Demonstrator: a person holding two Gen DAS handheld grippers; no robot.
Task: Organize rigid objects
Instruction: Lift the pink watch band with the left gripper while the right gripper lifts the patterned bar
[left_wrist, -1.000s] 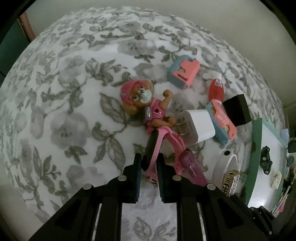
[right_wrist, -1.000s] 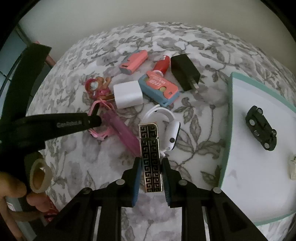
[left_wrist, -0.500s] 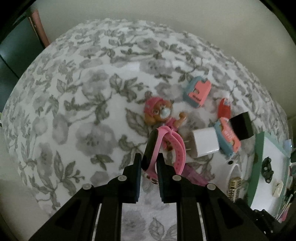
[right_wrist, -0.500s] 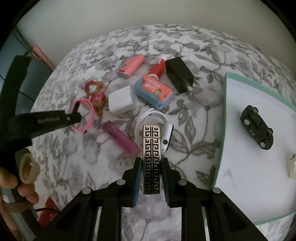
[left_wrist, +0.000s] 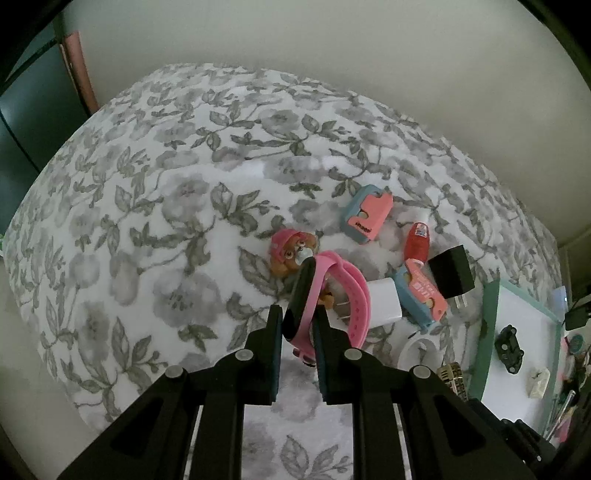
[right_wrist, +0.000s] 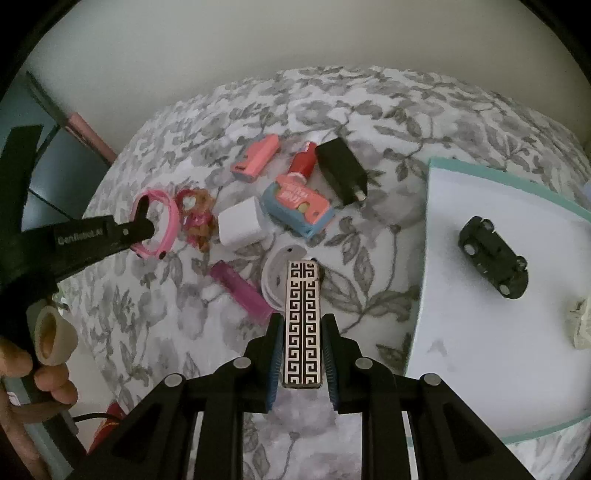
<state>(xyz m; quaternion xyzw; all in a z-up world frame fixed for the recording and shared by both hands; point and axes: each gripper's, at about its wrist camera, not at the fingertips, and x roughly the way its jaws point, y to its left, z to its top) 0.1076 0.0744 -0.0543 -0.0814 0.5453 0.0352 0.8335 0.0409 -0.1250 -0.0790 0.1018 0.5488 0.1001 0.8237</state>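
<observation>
Carrying two items at once: left gripper (left_wrist: 298, 325) has its jaws closed on the body of a pink smartwatch (left_wrist: 314, 295), strap loop hanging free to the right; right gripper (right_wrist: 301, 354) has its jaws clamped on the sides of a black-and-white Greek-key patterned lighter (right_wrist: 301, 325), gripped near its lower half with the top sticking out ahead. Both are clear of the floral bedspread (left_wrist: 147, 221). Likely destination is the white tray with the teal rim (right_wrist: 430, 192) on the right, which already holds a black toy car (right_wrist: 493, 256) and a small off-white item. To do this well: the right hand should go first, since the tray sits on its side, and lay the lighter flat in bare tray space short of the car. The watch is pinched edge-on, so it could twist; the left hand should keep the wrist steady and the dangling strap above the white charger (left_wrist: 384, 302), the toy pup figure (left_wrist: 291, 251) and the blue-and-pink case (left_wrist: 421, 295) on the way across. The hands should approach one after the other to avoid crowding. Remaining on the bed: black charger (right_wrist: 341, 170), red bottle (right_wrist: 303, 162), magenta lighter (right_wrist: 240, 291), white watch (right_wrist: 273, 273), a second pink case (right_wrist: 256, 158).
</observation>
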